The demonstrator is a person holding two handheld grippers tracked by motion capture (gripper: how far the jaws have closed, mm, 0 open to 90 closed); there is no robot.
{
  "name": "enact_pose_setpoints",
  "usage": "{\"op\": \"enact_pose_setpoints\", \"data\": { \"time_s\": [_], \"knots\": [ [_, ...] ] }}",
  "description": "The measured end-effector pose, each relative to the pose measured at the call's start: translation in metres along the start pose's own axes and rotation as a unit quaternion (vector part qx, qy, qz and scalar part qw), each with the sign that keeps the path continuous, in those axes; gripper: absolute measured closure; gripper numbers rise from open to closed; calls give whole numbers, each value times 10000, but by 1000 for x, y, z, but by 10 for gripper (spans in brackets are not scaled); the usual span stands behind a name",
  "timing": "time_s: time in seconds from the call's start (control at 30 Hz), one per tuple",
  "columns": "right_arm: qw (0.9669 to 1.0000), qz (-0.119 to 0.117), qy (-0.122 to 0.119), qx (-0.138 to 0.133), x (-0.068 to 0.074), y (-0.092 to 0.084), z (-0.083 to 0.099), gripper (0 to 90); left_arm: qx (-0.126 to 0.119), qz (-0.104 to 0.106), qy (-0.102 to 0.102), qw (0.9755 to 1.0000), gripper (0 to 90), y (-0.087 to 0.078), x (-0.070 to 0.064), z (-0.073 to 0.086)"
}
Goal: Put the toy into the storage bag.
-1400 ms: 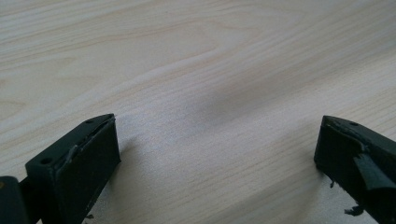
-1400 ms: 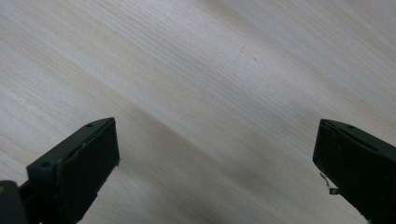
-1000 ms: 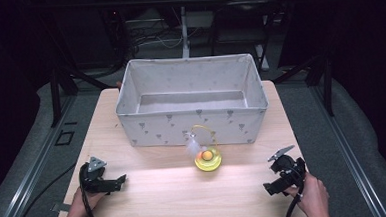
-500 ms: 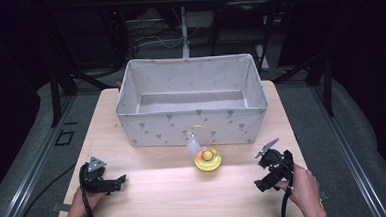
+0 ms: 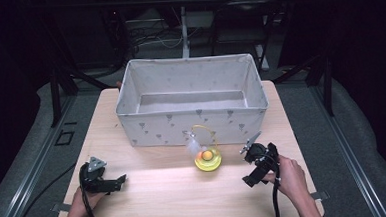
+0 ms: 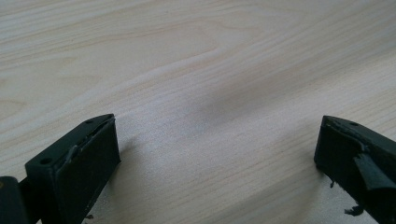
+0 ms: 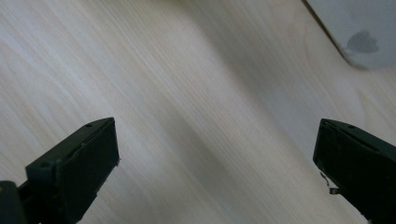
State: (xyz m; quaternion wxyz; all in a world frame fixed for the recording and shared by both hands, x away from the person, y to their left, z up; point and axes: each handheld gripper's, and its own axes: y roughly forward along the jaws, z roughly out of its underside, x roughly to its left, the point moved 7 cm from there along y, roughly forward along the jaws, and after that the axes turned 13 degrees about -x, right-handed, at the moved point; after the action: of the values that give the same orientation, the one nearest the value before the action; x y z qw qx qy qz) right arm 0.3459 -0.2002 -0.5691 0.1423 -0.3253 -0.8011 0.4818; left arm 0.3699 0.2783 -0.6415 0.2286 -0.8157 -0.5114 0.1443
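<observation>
**Both grippers wide, toy untouched**

Right gripper [image 5: 250, 166]: jaws spread wide over bare wood, nothing between; held in hand near the right edge of the table [image 5: 151, 201]. Just to its left, apart from it, a small yellow toy [image 5: 207, 158] with orange ball and thin hoop handle, close before the grey fabric bin [image 5: 194, 130]. Left gripper [image 5: 115, 181]: jaws likewise spread, empty, low at the near-left of the tabletop, well apart from the toy.
</observation>
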Motion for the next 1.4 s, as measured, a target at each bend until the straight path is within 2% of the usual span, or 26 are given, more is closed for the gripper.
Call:
{"op": "enact_pose_setpoints", "data": {
  "time_s": [0.2,0.23,0.37,0.43,0.53,0.7,1.07,1.13,1.17,1.33,1.4],
  "knots": [
    [9997,-66,-241,25,1,0,-18,0,-1,-2,-1,10000,0,0,0,0],
    [9997,-126,-209,-52,2,1,-20,0,1,0,3,10000,0,0,0,0],
    [9992,-188,-342,-44,4,1,-32,0,7,3,8,10000,0,0,0,0],
    [9988,-309,-379,-97,7,2,-40,0,8,4,9,10000,0,0,0,0],
    [9985,-292,-467,-53,7,3,-45,0,6,2,8,10000,0,0,0,0],
    [9977,-446,-482,-195,10,2,-61,0,7,3,9,10000,0,0,0,0],
    [9962,-526,-651,-232,13,-2,-90,0,7,3,9,10000,0,0,0,0],
    [9963,-455,-705,-175,11,-2,-96,0,6,0,10,10000,0,0,0,0],
    [9962,-511,-664,-248,12,-2,-101,0,6,0,9,10000,0,0,0,0],
    [9956,-473,-780,-221,13,-4,-115,0,7,3,11,10000,0,0,0,0],
    [9956,-491,-754,-266,13,-6,-121,41,7,4,12,10000,0,0,0,0]
  ]
}}
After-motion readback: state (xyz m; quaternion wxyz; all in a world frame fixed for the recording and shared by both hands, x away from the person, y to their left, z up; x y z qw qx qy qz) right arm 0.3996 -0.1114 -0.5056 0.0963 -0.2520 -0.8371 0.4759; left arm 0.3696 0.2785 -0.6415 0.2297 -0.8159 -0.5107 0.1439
